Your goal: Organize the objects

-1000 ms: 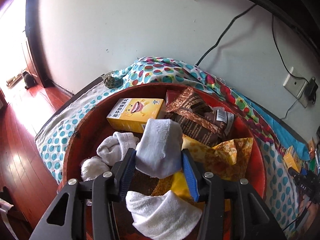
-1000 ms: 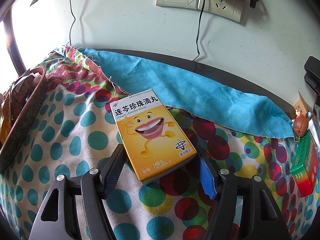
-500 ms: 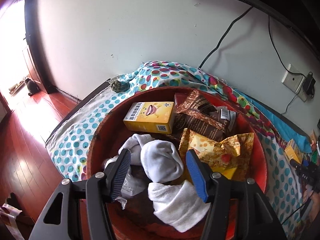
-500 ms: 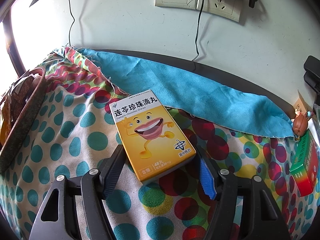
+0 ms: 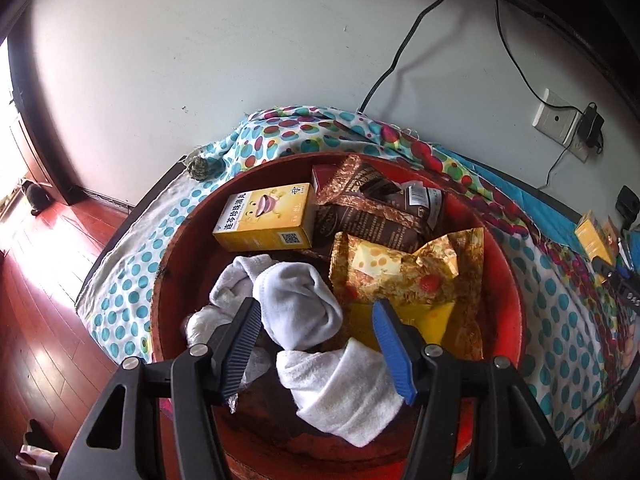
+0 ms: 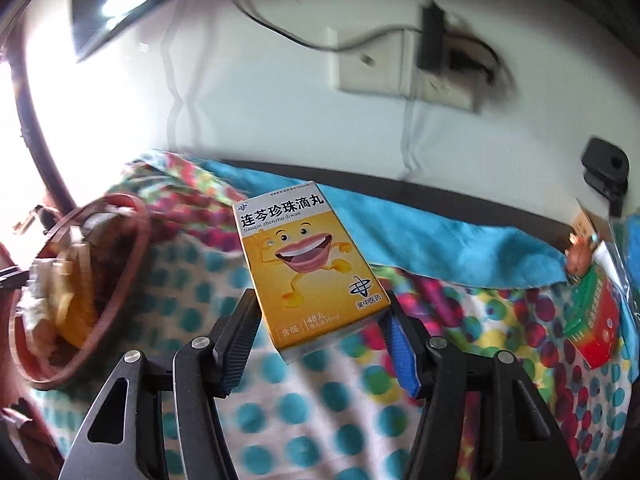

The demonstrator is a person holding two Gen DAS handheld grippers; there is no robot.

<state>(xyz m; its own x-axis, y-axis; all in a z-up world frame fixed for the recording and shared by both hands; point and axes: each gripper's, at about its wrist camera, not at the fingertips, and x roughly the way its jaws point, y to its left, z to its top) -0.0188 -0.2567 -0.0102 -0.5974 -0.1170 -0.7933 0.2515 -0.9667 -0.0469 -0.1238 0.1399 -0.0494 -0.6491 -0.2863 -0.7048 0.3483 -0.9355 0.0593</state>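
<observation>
a matte white wall with a plastic socket plate and thin black cables is seen behind a desk draped in a soft dotted cloth, with a smooth blue cloth laid along its far edge. a round red basin with a worn, dark inner floor is set on the dotted cloth. inside it, a rectangular yellow cardboard box is lain on its side at the back, crinkled brown foil packets are beside it, a shiny gold foil bag is in front of them, and fluffy white rolled socks are heaped toward the near side. the left tongs are held wide apart above the socks, with nothing pinched between the ribbed pads. a second yellow box, flat-faced and printed with a cartoon mouth, is gripped at its lower corners by the right tongs, whose jaws are closing on it; it is held clear of the dotted cloth. a red and green box is seen at the far right.
</observation>
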